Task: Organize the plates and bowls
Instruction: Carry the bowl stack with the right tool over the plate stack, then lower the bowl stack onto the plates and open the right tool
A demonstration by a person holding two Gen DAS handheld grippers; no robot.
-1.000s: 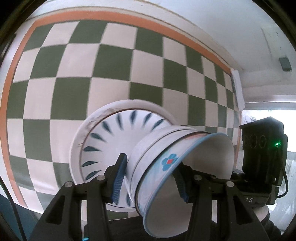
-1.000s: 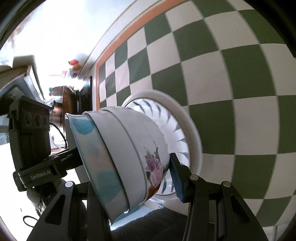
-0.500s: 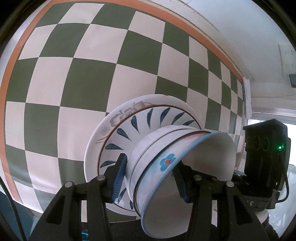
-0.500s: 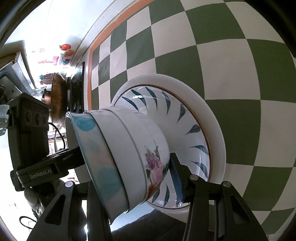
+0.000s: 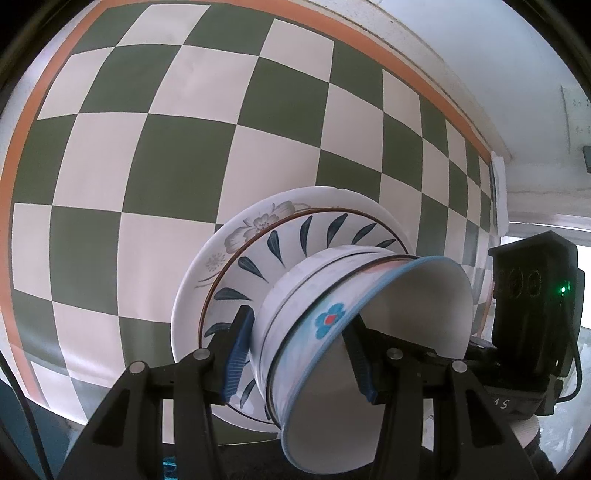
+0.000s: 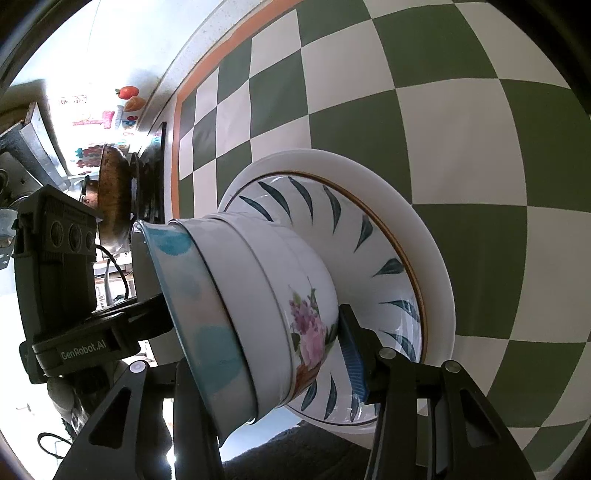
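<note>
A stack of nested bowls (image 5: 325,325), the top one blue-rimmed with a blue flower, sits over a leaf-patterned plate (image 5: 280,251) that lies on a larger white floral plate (image 5: 221,258). My left gripper (image 5: 299,354) is shut on one side of the bowl stack. My right gripper (image 6: 266,350) is shut on the opposite side of the stack (image 6: 258,302), where a pink flower print shows. The leaf plate (image 6: 369,236) and the white plate (image 6: 436,258) show behind it. Whether the bowls touch the leaf plate, I cannot tell.
The plates rest on a green and white checkered cloth (image 5: 147,147) with an orange border (image 5: 369,33). The cloth's near edge runs under my left gripper. A brown pan (image 6: 110,192) and kitchen clutter stand beyond the cloth's far edge in the right wrist view.
Both grippers have moved with the bowl stack relative to the plates. More of the leaf plate and the floral plate now shows around the stack. Both grips are unchanged.
</note>
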